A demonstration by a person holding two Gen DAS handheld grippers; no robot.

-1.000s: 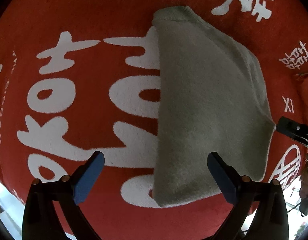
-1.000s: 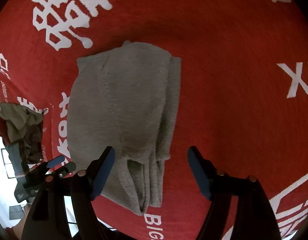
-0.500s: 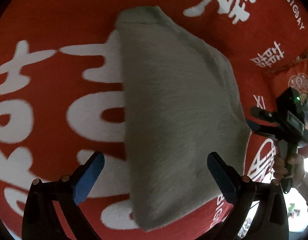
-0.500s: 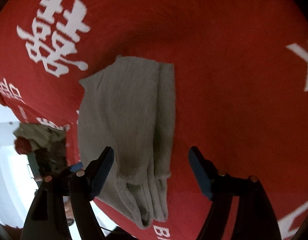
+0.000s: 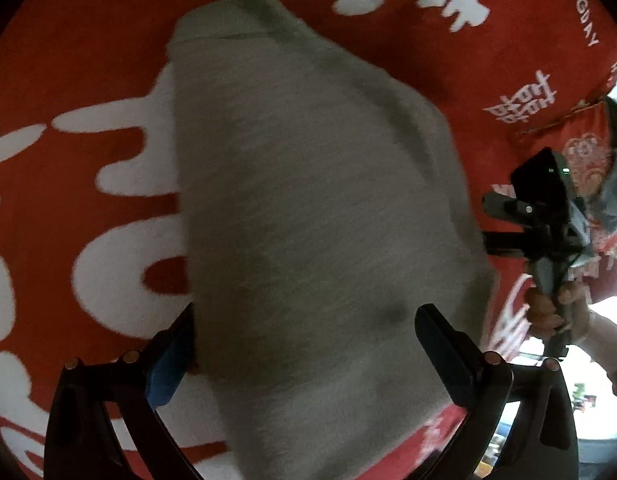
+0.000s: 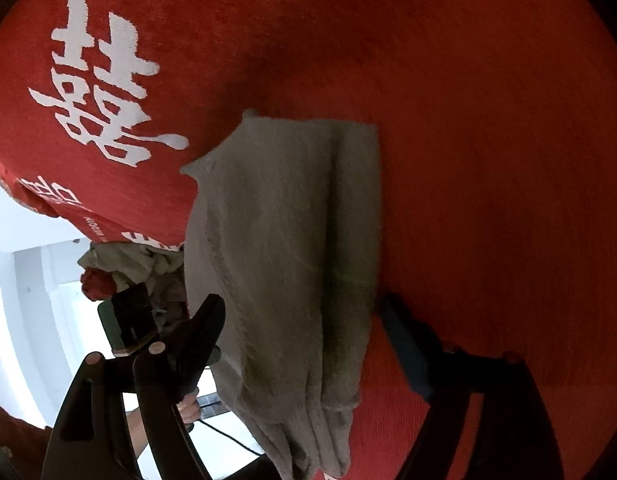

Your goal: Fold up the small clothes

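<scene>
A grey knit garment (image 5: 316,216), folded lengthwise into a long strip, lies on a red blanket (image 5: 88,60) with white characters. My left gripper (image 5: 304,356) is open, its two fingers straddling the garment's near end close above it. In the right wrist view the same garment (image 6: 288,264) shows layered folds and cuffs at its near end. My right gripper (image 6: 304,344) is open and straddles that end. The right gripper also shows in the left wrist view (image 5: 544,216), held by a hand at the garment's right edge.
A pile of other clothes (image 6: 140,264) sits beyond the blanket's edge at the left of the right wrist view. The blanket's edge (image 5: 508,360) runs close to the garment's right end. A red patterned cushion (image 5: 588,148) lies at the right.
Both grippers have moved in and down over the garment's two ends, which now lie between their open fingers. The garment itself has not visibly shifted.
</scene>
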